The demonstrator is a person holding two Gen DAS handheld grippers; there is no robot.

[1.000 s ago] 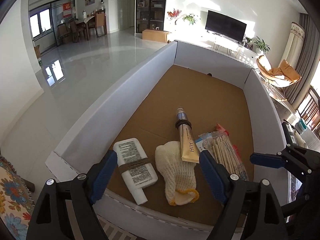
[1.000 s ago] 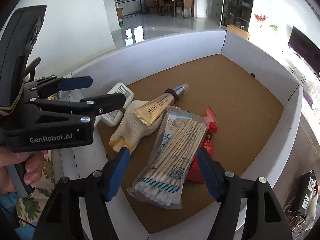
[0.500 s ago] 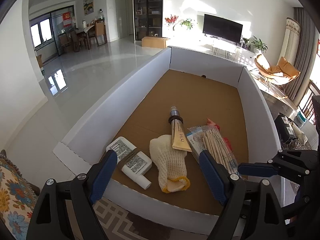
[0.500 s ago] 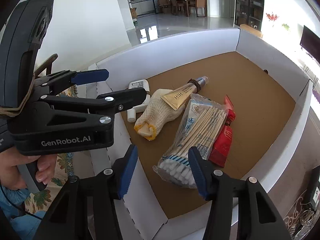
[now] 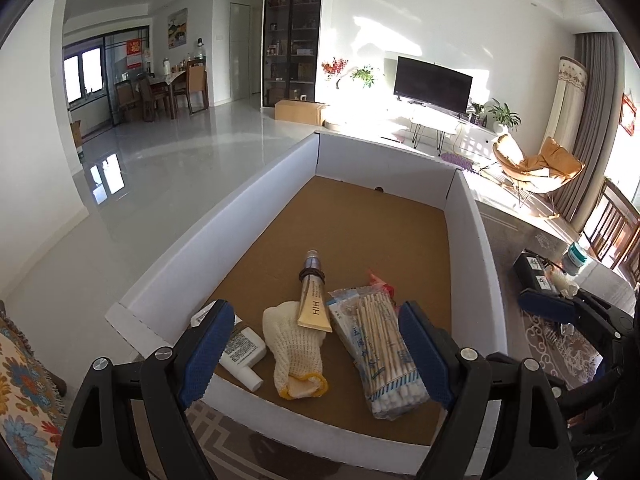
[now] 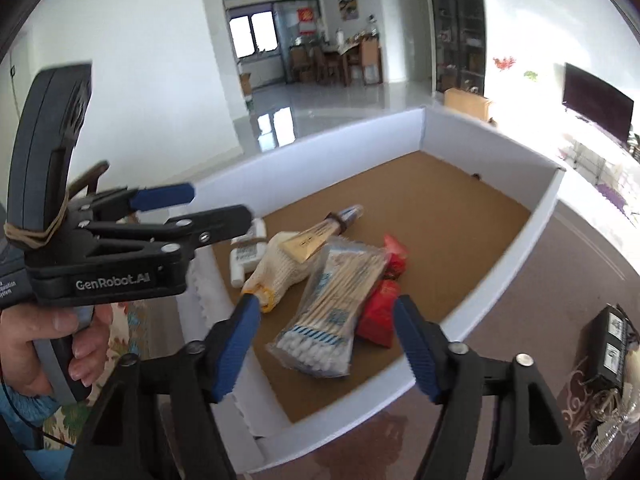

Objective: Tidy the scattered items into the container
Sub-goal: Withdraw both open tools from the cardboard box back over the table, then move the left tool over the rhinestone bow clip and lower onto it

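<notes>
A: Why do all the items sit bunched at the near end of the box [image 5: 276,184]?

B: That end is closest to both hand-held grippers, likely the easiest drop spot. The swabs [image 6: 328,300] lie just ahead of the right hand-held gripper [image 6: 324,344], whose jaws are opening with nothing between them.

A: And the left hand-held gripper [image 5: 316,354]?

B: Wide, empty, above the near wall. Beyond it lie the glove [image 5: 294,344], with the tube [image 5: 314,304] resting across it, and the bottle [image 5: 242,350] by its left finger. The red packet [image 6: 380,310] is tucked under the swabs.

A: Anything left outside?

B: Perhaps the clutter right of the box.
</notes>
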